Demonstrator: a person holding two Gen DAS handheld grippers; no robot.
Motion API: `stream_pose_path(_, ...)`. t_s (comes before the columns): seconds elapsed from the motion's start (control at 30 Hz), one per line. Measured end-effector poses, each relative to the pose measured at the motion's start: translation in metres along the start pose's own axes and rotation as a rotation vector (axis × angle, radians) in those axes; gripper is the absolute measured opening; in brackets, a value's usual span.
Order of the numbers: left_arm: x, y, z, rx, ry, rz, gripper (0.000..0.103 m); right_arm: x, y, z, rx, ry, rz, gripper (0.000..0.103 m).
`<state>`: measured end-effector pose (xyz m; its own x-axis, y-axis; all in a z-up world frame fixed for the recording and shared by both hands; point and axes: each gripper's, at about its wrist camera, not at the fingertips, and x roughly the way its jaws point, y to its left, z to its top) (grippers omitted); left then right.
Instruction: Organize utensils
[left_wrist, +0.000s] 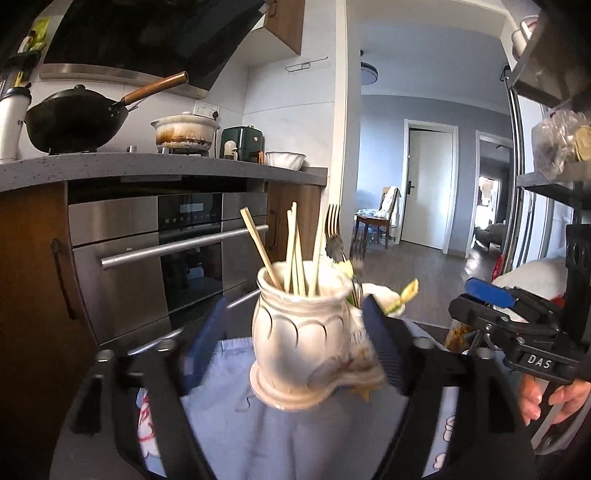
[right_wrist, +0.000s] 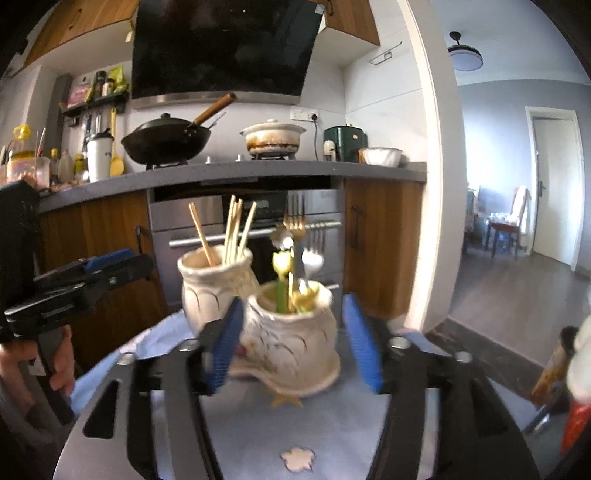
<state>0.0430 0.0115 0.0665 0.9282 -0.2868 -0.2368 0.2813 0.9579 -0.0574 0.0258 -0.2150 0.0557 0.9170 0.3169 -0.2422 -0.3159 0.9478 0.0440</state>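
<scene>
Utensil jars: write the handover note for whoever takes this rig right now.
Left tool: open, straddling the chopstick jar, pads off it.
Right tool: open around the fork jar, pads off it.
Both jars stand upright, close together, on the blue cloth.
Done: chopsticks in one jar, forks and small picks in the other.
Left: back both tools away; no loose utensils in view.

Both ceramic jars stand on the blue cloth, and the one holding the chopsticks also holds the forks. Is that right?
Not quite. In the right wrist view the forks stand in the nearer jar, while the chopsticks are in the farther jar. Both jars do stand on the blue cloth.
</scene>
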Motion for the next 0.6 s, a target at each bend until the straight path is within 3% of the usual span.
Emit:
stream_pose_path(0.07,-0.005,-0.004,-0.006,0.013,-0.002,0.001,0.083,-0.006,-0.001,-0.007,-0.004,0.0,-0.009,0.079)
stream_pose_path(0.23,-0.013,-0.01,-0.021,0.032,-0.022,0.025,0.096,-0.011,-0.001,-0.022,-0.025,-0.008,-0.033,0.092)
stream_pose_path(0.6,-0.006,-0.011,-0.042,0.048,-0.001,0.024,0.097,-0.009,-0.013,-0.036,0.012,-0.007,-0.044,0.095)
